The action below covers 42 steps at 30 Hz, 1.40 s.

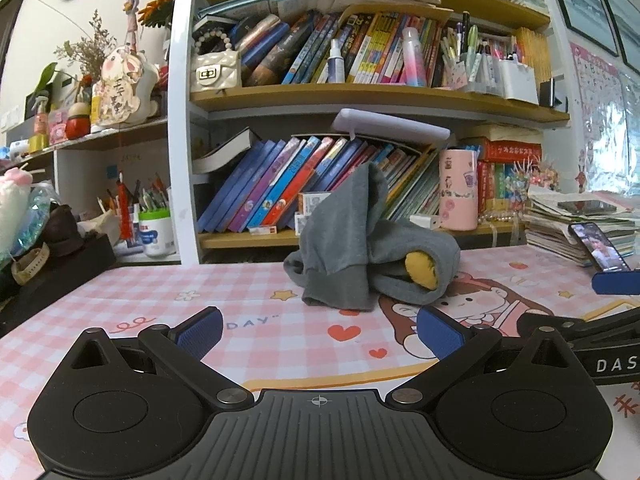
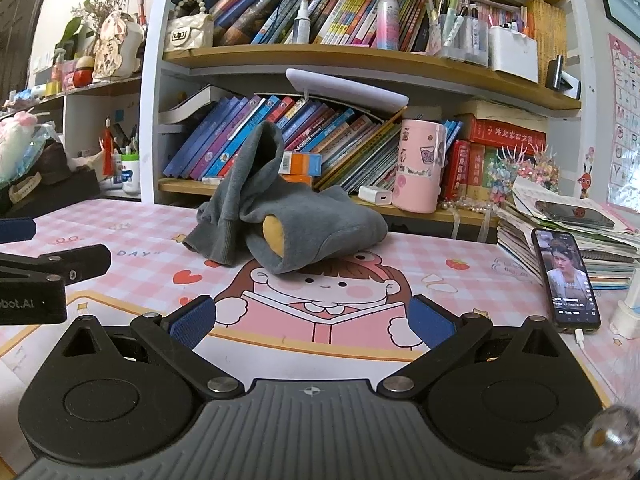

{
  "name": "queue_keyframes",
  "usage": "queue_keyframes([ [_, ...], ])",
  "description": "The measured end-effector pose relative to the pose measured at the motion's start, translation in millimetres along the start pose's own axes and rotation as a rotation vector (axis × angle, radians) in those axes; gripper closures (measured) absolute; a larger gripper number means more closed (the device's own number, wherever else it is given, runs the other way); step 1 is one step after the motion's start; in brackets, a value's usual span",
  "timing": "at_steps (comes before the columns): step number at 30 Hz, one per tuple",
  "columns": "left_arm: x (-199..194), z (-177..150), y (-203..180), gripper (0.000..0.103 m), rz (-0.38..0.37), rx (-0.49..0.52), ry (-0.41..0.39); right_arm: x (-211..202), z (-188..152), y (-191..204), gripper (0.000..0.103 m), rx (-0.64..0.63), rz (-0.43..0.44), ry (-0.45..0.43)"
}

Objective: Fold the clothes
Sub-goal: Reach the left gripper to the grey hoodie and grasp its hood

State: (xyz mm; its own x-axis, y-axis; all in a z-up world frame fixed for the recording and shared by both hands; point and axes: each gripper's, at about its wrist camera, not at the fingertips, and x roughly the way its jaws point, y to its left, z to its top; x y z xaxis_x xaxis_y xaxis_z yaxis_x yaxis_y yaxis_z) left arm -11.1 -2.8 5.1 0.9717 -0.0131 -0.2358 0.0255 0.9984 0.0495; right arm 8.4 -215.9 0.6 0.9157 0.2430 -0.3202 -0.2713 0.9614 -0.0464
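A crumpled grey garment [image 1: 360, 248] with a yellow patch lies in a heap on the pink checked desk mat [image 1: 240, 292], one part leaning up against the shelf books. It also shows in the right wrist view [image 2: 288, 216]. My left gripper [image 1: 318, 330] is open and empty, low over the mat, a short way in front of the garment. My right gripper [image 2: 312, 320] is open and empty, also in front of the garment and slightly to its right. The right gripper's body shows at the right edge of the left view [image 1: 592, 344].
A bookshelf [image 1: 360, 96] full of books stands right behind the garment. A pink cup [image 2: 420, 166] and a white charger [image 2: 376, 196] sit on its lowest shelf. A phone [image 2: 566, 276] lies at the right beside a stack of papers [image 2: 568, 224]. Clutter fills the left side [image 1: 52, 248].
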Motion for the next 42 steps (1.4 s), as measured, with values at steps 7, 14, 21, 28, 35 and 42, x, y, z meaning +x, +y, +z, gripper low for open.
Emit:
queue_keyframes([
  [7, -2.3, -0.4, -2.0, 0.0, 0.004, 0.012, -0.012, 1.0, 0.4, 3.8, 0.0, -0.024, 0.003, 0.008],
  [14, -9.8, -0.8, 3.4, 0.0, -0.025, -0.008, -0.056, 5.4, 1.1, 6.4, 0.0, -0.04, 0.035, 0.038],
  [21, -6.1, 0.7, 13.8, 0.0, -0.085, -0.057, -0.047, 13.3, 3.0, 12.0, 0.0, -0.119, 0.093, 0.052],
  [28, 14.6, 7.9, 16.1, 0.0, -0.059, -0.031, -0.006, 33.1, 16.7, 1.0, 0.0, -0.107, 0.09, 0.042],
  [35, 43.4, 18.6, 14.3, 0.0, -0.027, -0.039, 0.008, 66.2, 37.5, -8.9, 0.0, -0.042, 0.124, 0.04],
  [42, 88.1, 42.9, 12.3, 0.0, -0.104, 0.018, 0.022, 103.0, 47.9, -14.5, 0.0, -0.03, 0.129, 0.065],
])
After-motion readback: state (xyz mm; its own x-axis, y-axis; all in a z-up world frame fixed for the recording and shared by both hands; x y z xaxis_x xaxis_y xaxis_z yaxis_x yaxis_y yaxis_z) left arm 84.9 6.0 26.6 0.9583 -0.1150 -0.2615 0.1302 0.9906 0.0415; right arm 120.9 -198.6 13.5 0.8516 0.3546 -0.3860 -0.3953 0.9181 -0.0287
